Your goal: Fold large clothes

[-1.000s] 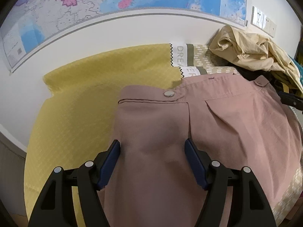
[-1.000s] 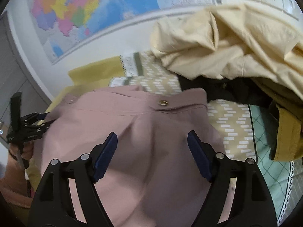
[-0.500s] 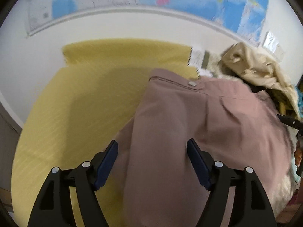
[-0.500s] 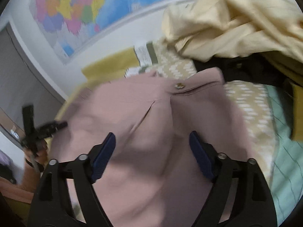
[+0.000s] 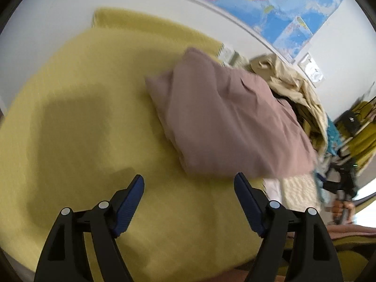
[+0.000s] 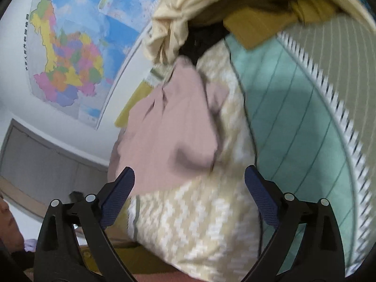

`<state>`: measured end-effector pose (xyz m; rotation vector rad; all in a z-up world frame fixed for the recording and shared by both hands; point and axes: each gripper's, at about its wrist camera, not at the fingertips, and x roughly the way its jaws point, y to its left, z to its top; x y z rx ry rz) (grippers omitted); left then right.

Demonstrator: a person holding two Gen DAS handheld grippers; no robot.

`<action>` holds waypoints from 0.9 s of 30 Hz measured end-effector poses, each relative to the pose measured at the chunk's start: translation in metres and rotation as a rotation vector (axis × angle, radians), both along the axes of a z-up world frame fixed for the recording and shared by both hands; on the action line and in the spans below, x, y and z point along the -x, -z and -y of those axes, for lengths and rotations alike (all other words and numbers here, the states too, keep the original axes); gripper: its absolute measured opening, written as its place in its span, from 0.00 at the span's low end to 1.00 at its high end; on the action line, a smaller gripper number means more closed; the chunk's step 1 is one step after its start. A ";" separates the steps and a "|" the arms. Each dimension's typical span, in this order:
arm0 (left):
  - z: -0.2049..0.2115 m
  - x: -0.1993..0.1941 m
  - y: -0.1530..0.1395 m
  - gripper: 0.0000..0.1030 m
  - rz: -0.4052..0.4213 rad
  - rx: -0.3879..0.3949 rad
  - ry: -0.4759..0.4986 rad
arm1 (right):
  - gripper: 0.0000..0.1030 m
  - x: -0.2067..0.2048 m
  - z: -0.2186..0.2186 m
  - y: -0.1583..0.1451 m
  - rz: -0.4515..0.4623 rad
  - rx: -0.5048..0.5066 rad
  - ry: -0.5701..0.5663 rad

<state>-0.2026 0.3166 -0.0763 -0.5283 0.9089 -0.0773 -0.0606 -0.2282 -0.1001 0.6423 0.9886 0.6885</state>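
You see a dusty pink garment [image 5: 230,122] on a mustard yellow cloth [image 5: 94,117]. Your claws have black arms and dark blue pads [image 5: 128,205]. Beside the garment are a cream heap [image 6: 211,4], a beige cloth with white zigzags [image 6: 199,223] and a mint cloth with thin dark stripes [image 6: 293,122]. The wall map [image 6: 70,54] is multicoloured on blue.

A yellow cloth [image 5: 94,122] covers the surface. On it lies the folded pink garment [image 5: 225,122]. Beside it sit patterned fabrics [image 6: 211,223] and a cream heap [image 5: 293,82].
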 end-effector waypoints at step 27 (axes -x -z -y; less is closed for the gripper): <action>0.051 -0.110 0.007 0.93 0.105 0.167 -0.019 | 0.95 -0.055 -0.103 -0.001 0.110 -0.003 -0.031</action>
